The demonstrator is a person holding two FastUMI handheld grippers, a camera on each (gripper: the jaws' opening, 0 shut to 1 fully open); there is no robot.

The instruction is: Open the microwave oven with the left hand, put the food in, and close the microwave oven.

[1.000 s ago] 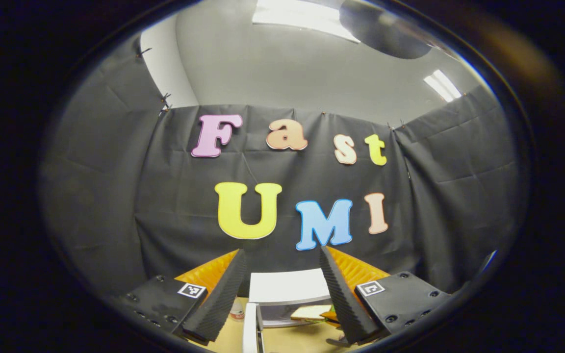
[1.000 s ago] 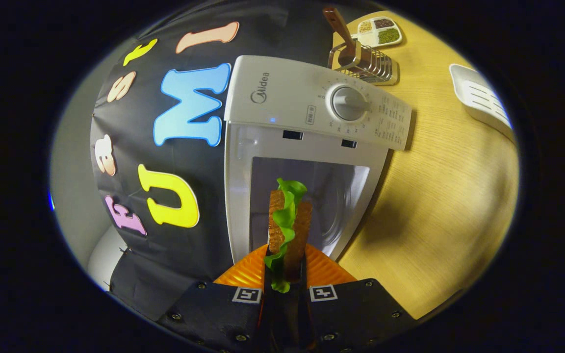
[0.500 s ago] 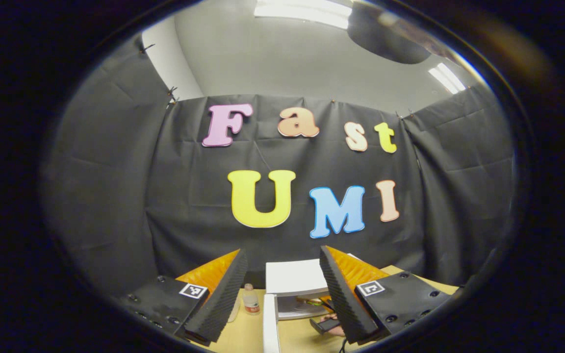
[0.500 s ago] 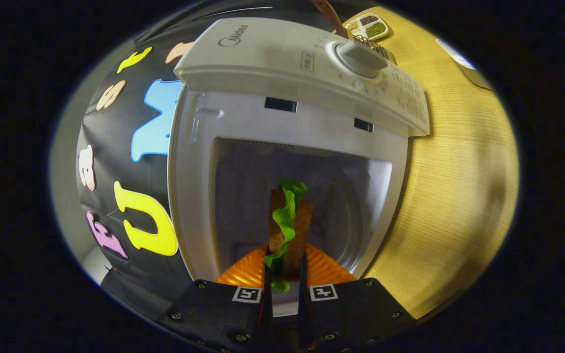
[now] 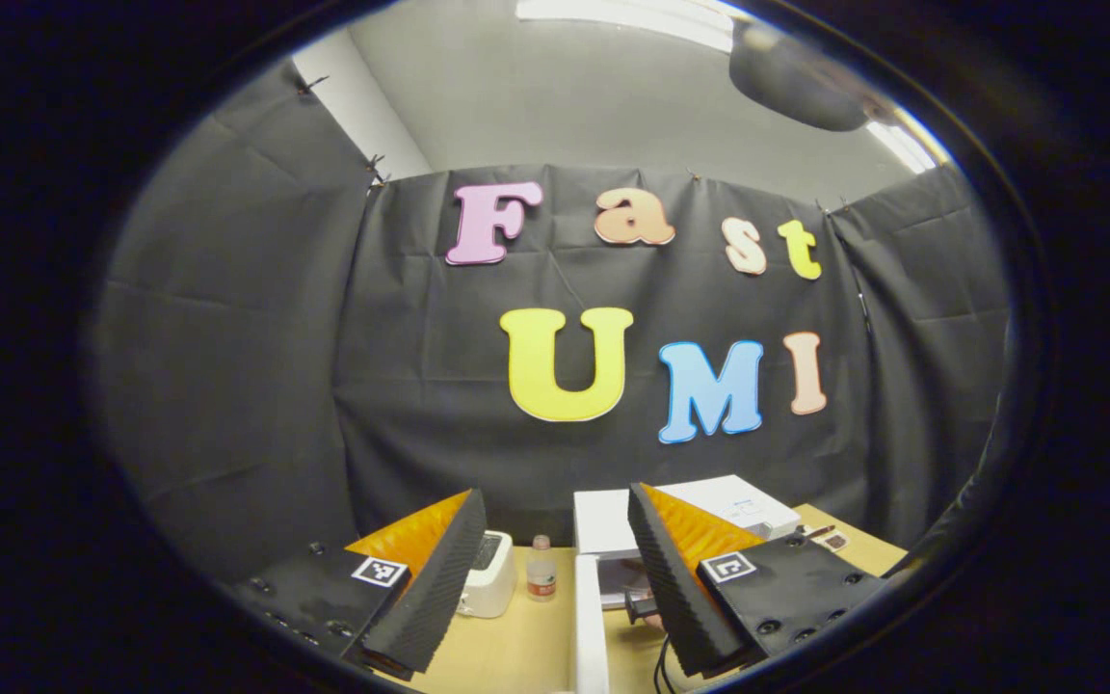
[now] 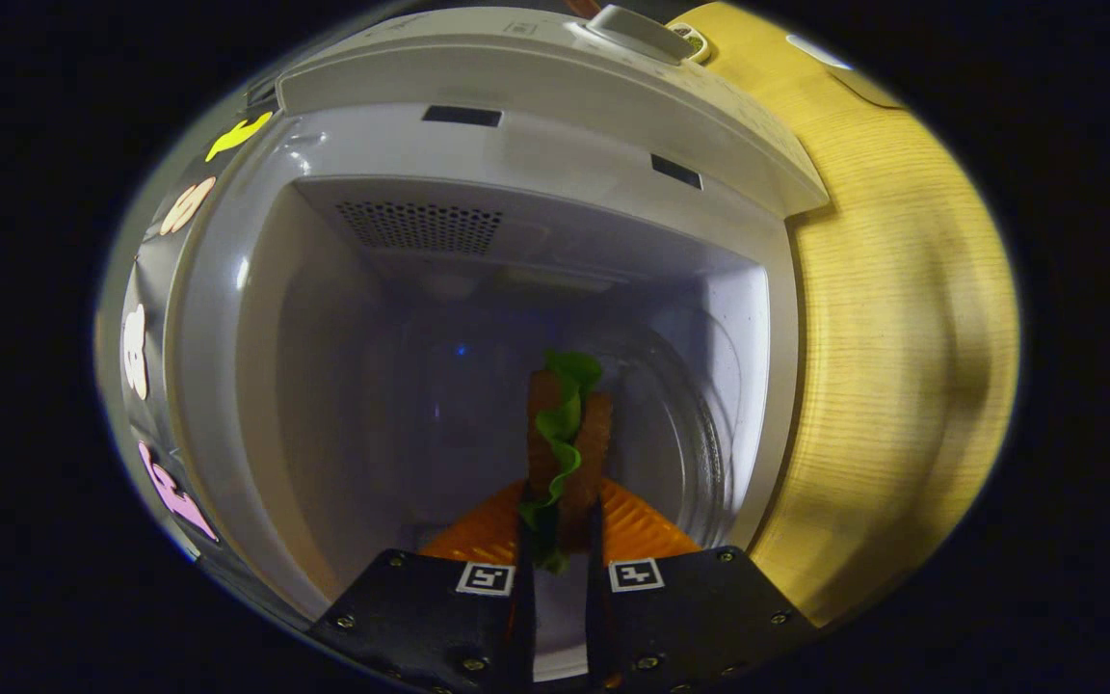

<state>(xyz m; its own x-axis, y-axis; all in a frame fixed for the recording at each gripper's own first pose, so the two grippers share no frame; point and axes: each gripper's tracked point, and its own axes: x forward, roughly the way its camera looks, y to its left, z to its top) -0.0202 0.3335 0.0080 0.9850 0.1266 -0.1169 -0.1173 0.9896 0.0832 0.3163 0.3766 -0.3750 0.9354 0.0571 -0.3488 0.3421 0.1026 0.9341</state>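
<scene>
Pale wood tabletop runs along the bottom of the left gripper view, and on it sits the boxy white microwave oven with its white door swung out toward us, edge-on. So the opening step looks done. The left gripper hangs well back from the oven with its fingers spread wide and nothing between them; I'd judge it is waiting for the closing step. Between those fingers, farther off, stand a small white appliance and a little clear bottle with a red label, both left of the door. Just past the door's edge something dark with a cable pokes toward the oven mouth; it may be the other gripper, but it is too small and half hidden to say.

Over in the right gripper view, the oven's pale grey cavity wraps around most of what can be seen, with a perforated vent in one wall and the round glass turntable at the right. The right gripper is clenched on the food, a brown sandwich with a frill of green lettuce, both fingers pressing its sides. The sandwich appears to be already inside the opening, held on edge and not yet set down. Apart from it, the cavity holds nothing I can make out.

Left to do, by my reckoning: lay the sandwich on the turntable, let go, draw the gripper out, then shut the door.
</scene>
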